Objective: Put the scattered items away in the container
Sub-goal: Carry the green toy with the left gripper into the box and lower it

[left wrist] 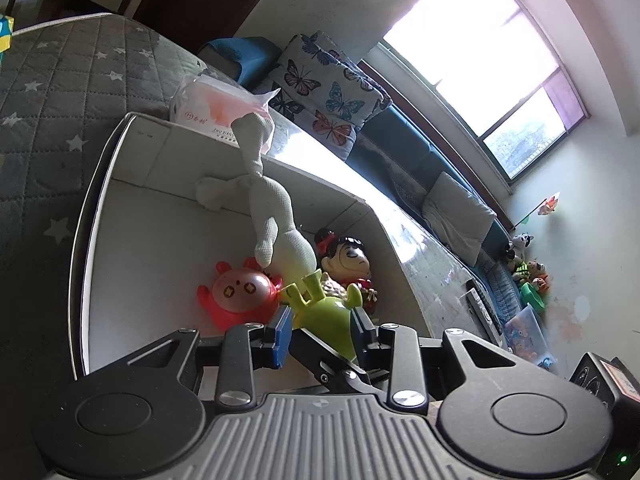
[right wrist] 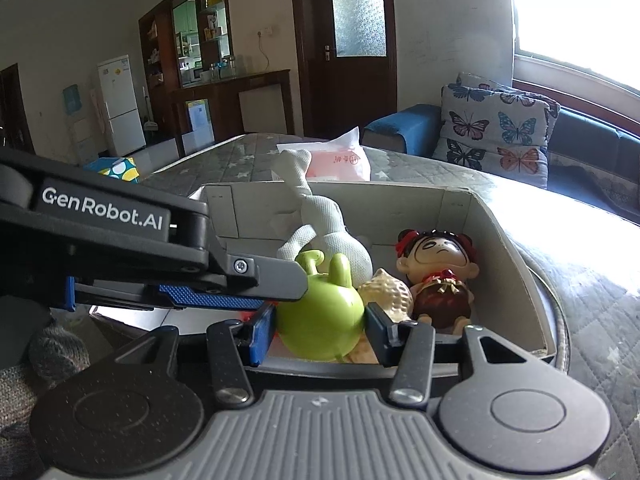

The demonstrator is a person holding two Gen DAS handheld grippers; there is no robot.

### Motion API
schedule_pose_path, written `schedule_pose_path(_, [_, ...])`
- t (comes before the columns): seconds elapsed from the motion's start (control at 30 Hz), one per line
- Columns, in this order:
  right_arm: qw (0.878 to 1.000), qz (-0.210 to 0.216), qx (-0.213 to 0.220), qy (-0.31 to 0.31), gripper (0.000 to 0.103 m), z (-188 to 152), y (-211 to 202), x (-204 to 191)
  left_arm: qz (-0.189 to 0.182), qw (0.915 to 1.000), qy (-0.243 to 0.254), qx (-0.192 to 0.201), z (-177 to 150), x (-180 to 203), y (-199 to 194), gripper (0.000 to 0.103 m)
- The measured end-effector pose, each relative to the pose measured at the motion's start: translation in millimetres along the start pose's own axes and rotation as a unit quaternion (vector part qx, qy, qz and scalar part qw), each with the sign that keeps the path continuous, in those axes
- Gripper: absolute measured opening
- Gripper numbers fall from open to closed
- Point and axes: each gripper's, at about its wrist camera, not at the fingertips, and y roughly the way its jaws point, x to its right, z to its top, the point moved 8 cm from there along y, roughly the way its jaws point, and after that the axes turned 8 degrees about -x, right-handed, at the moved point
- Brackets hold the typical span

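While both tongs converge on one item, the relation between them decides the coming move. Left tongs (left wrist: 320, 332): blue pads spread, flanking the green toy (left wrist: 324, 316) without visible pressure; whether either pad touches it I cannot tell. Right tongs (right wrist: 320, 330): pads also apart, bracketing the same green toy (right wrist: 322, 322) on both sides, apparently close to its skin, contact not confirmed. In the right wrist view the left tongs' finger reaches in from the left, lying across the toy's upper left shoulder.

Position of toy: already inside the box (right wrist: 500, 240), at its near end, horns pointing up and away from both cameras. Long axis runs roughly along the fingers of each tool, so the round body presents its width to the pads.

Neighbours in the box: white knitted doll (right wrist: 332, 236) draped over the far wall, cream shell-shaped toy (right wrist: 386, 294) touching the green toy's right side, red-haired figurine (right wrist: 438, 276) beyond that, pink round toy (left wrist: 240, 294) just left of the green one. Box rests on the quilted bed (left wrist: 60, 92); tissue pack (right wrist: 340, 160) lies behind it.

Judgement: green toy looks deposited; next move is likely withdrawal of both tools. Risk: a pad dragging the toy, or the left finger snagging a horn
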Motion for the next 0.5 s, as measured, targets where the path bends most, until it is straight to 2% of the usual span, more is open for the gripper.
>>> schedule_pose_path(0.5, [1.0,-0.001,0.007,0.006,0.05,-2.5,-15.9,0.9,0.01,0.9999,0.0,0.008,-6.4,-0.3,-11.0,0.034])
